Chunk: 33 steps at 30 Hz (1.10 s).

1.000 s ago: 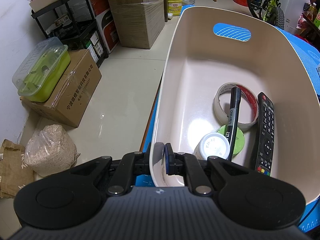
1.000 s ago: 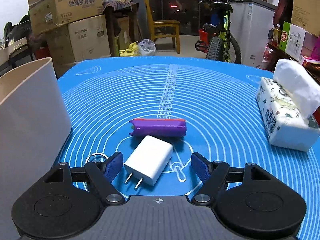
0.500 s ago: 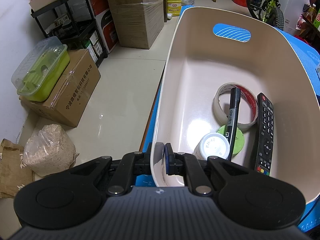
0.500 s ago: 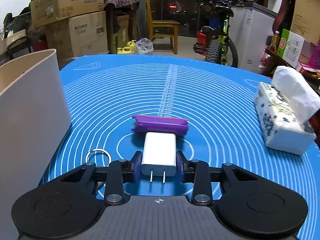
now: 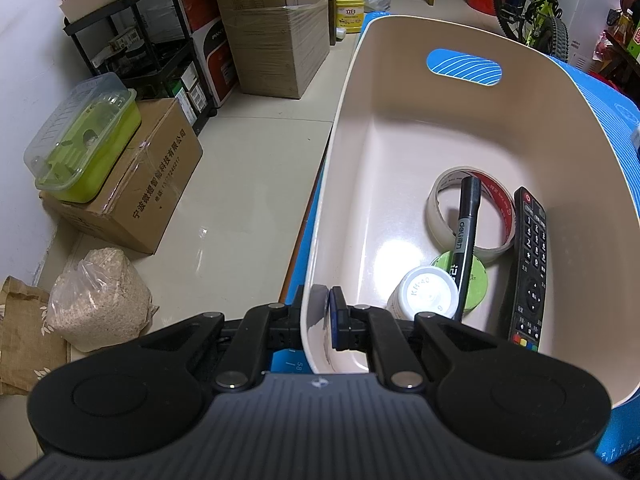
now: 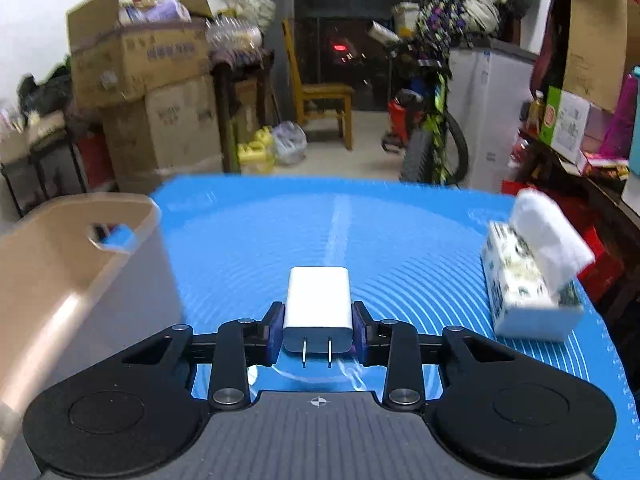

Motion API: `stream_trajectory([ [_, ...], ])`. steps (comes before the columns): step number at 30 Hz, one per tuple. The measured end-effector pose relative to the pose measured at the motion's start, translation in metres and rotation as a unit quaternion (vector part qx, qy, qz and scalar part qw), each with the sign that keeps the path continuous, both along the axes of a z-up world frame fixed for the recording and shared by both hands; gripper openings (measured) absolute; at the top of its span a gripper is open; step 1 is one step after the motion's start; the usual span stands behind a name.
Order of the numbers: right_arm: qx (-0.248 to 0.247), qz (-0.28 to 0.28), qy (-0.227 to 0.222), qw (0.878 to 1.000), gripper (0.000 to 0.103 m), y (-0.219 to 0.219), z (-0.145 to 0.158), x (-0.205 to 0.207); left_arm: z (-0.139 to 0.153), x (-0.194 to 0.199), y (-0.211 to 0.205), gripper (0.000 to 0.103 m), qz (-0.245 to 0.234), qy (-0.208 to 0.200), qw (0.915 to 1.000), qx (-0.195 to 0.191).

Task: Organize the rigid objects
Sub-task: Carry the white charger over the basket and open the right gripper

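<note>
white charger (image 6: 318, 300), light, stiff, smooth-sided; right hand-held gripper (image 6: 318, 330) clamps its flat sides, lower centre; left hand-held gripper (image 5: 316, 316) pinches bin (image 5: 340, 152) rim.

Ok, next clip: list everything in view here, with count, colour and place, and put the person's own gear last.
bin: one, beige, on the mat's left side
tape roll: one, clear and red, inside the bin
marker: one, black, lying across the tape roll
remote: one, black, along the bin's right wall
bottle cap: one, white, near end of the bin
green disc: one, under the marker's tip
charger: one, white, lifted off the mat
tissue pack: one, white patterned, right of the mat
mat: one, blue
cardboard boxes: several, brown, on the floor
left gripper: black, jaws pinching the bin's near rim
right gripper: black, jaws clamping the charger
</note>
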State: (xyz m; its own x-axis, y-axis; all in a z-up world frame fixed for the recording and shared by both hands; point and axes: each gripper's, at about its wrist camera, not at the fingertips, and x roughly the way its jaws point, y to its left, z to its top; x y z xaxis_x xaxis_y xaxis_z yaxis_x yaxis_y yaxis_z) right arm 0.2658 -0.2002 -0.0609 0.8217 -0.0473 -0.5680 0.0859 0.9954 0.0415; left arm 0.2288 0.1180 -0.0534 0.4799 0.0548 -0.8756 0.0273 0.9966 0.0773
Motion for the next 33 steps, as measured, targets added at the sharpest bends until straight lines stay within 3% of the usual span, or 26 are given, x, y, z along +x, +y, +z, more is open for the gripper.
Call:
stream_trajectory([
  [6, 0.017, 0.048, -0.055, 0.997, 0.042, 0.032, 0.050, -0.021, 0.000, -0.001, 0.000, 0.012, 0.000, 0.000, 1.0000, 0.001],
  [14, 0.019, 0.141, -0.071, 0.987, 0.042, 0.086, 0.073, -0.033, 0.000, -0.001, 0.000, 0.012, 0.000, 0.000, 1.0000, 0.001],
  [24, -0.033, 0.225, 0.020, 0.973, 0.042, 0.160, 0.042, -0.028, 0.000, -0.001, 0.000, 0.012, 0.000, -0.001, 1.0000, 0.001],
  [33, -0.054, 0.252, 0.107, 0.960, 0.042, 0.183, 0.014, -0.023, 0.002, -0.001, 0.002, 0.012, 0.000, -0.001, 1.0000, 0.001],
])
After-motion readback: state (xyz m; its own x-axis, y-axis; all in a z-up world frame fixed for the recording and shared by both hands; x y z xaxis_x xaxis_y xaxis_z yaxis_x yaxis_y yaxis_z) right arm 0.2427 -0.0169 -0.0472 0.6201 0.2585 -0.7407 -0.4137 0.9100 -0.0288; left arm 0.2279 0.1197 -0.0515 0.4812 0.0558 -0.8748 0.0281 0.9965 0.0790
